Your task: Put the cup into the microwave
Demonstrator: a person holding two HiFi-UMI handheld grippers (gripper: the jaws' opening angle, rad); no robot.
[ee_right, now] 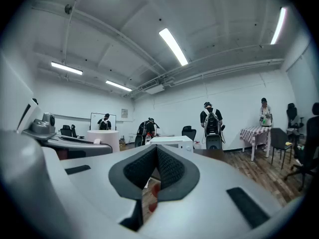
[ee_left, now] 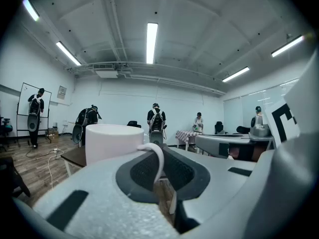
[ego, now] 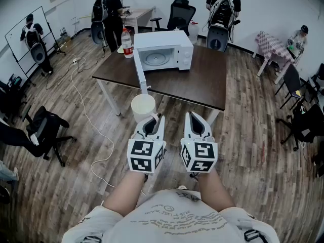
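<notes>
I carry a white cup [ego: 143, 107] over the wooden floor, short of the dark table [ego: 207, 82]. My left gripper [ego: 152, 119] is shut on the cup's thin handle [ee_left: 157, 159], and the cup body [ee_left: 110, 142] stands upright just past the jaws. The white microwave [ego: 163, 49] sits on the table ahead with its door [ego: 141, 72] swung open toward me. My right gripper [ego: 194, 116] is level beside the left one, shut with nothing in it. In the right gripper view [ee_right: 155, 171] the pads meet; the microwave [ee_right: 172, 142] and cup [ee_right: 103, 138] show beyond.
A red-labelled bottle [ego: 127, 43] stands left of the microwave. A white cable [ego: 83, 110] runs across the floor on the left, near a black office chair [ego: 46, 128]. People with backpacks stand at the far wall. A chequered table [ego: 271, 44] is at the right.
</notes>
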